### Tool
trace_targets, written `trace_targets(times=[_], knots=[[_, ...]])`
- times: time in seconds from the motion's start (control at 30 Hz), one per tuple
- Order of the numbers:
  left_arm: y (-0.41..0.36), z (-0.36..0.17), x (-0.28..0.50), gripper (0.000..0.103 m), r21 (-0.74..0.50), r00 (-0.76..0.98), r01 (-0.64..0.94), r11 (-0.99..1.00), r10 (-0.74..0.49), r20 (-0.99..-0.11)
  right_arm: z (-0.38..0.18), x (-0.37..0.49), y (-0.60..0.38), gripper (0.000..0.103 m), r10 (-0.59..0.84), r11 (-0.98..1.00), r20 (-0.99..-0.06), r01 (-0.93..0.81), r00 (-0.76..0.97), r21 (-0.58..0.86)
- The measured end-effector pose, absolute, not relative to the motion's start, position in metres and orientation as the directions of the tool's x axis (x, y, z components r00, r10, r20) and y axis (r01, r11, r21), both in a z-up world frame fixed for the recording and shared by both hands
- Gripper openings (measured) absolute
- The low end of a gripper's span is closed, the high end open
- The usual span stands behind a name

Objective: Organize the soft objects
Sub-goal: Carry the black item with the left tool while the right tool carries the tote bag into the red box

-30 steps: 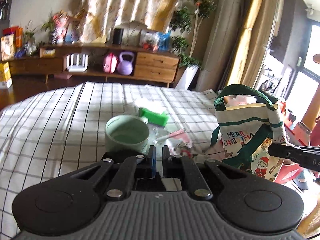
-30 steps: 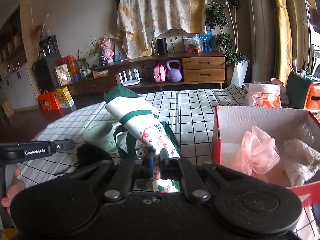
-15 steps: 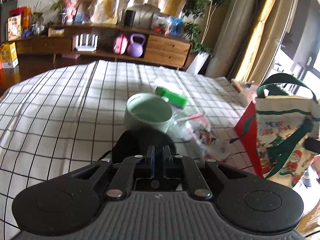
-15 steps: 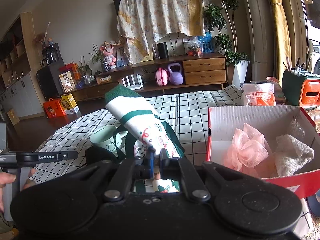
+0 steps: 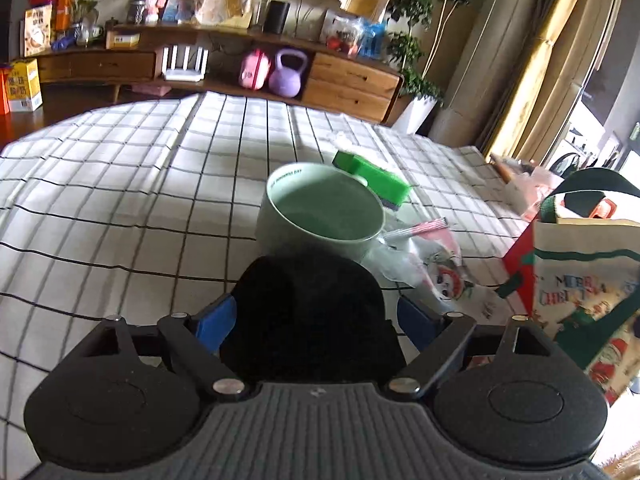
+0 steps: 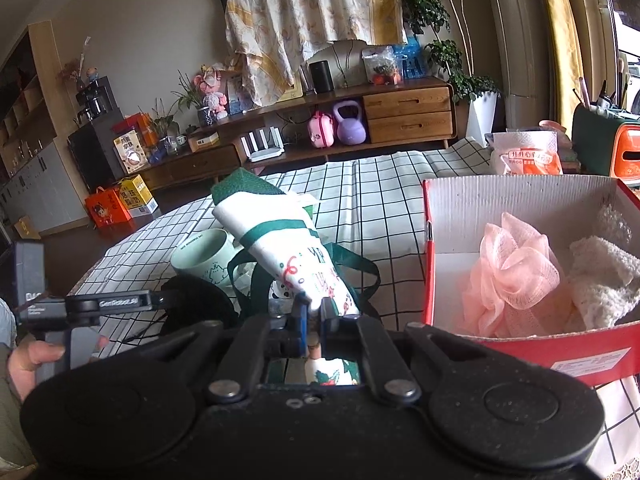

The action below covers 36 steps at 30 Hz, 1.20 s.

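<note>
The left tool (image 5: 316,320) stands released, its two blue pads spread to either side of a black soft object (image 5: 312,312) on the checked tabletop (image 5: 120,208); whether the pads touch it cannot be told, and the object's near end is hidden behind the tool's body. What the black object is stays hard to make out: it shows only as a dark, featureless mound. Just beyond it sits one green mug (image 5: 320,212), and behind the mug one green block (image 5: 374,176), partly hidden by the rim. A crumpled clear wrapper (image 5: 432,264) lies beside the mug, its print blurred. The right tool (image 6: 314,312) is clenched on one Christmas tote bag (image 6: 280,240), held aloft and folded over, its lower end hidden beneath the tool. At the right stands one red box (image 6: 520,344), its far right corner cut off by the frame edge; inside lie one pink mesh puff (image 6: 512,276) and one white knit cloth (image 6: 600,284), the cloth partly hidden behind the box's front wall. In the right wrist view the left tool's handle and the person's left hand (image 6: 28,364) show at the frame's edge, cropped.
</note>
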<state>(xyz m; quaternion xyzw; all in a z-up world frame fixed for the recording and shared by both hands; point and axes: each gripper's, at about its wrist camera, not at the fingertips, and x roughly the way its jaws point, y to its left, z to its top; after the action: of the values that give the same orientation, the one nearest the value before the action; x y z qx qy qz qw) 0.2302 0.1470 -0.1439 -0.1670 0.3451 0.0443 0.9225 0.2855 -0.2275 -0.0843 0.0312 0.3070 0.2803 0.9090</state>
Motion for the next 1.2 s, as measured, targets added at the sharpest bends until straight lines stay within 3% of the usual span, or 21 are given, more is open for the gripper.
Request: trace_targets(times=[0.17, 0.23, 0.3, 0.53, 1.2], knots=[[0.142, -0.154, 0.246, 0.083, -0.27, 0.746, -0.178, 0.946, -0.049, -0.664, -0.089, 0.289, -0.226, 0.005, 0.519, 0.847, -0.555, -0.48, 0.65, 0.229], [0.141, -0.156, 0.25, 0.057, -0.27, 0.741, -0.175, 0.947, -0.054, -0.669, -0.09, 0.289, -0.226, 0.005, 0.517, 0.848, -0.558, -0.478, 0.649, 0.228], [0.14, -0.158, 0.254, 0.043, -0.263, 0.733, -0.177, 0.948, -0.052, -0.678, -0.091, 0.289, -0.225, 0.005, 0.515, 0.849, -0.561, -0.476, 0.648, 0.229], [0.135, -0.156, 0.251, 0.01, -0.237, 0.748, -0.15, 0.96, -0.047, -0.662, -0.093, 0.288, -0.225, 0.005, 0.513, 0.85, -0.564, -0.473, 0.647, 0.231], [0.102, -0.084, 0.198, 0.006, -0.222, 0.815, -0.087, 0.971, -0.059, -0.577, -0.062, 0.254, -0.266, 0.005, 0.543, 0.84, -0.467, -0.446, 0.698, 0.31]])
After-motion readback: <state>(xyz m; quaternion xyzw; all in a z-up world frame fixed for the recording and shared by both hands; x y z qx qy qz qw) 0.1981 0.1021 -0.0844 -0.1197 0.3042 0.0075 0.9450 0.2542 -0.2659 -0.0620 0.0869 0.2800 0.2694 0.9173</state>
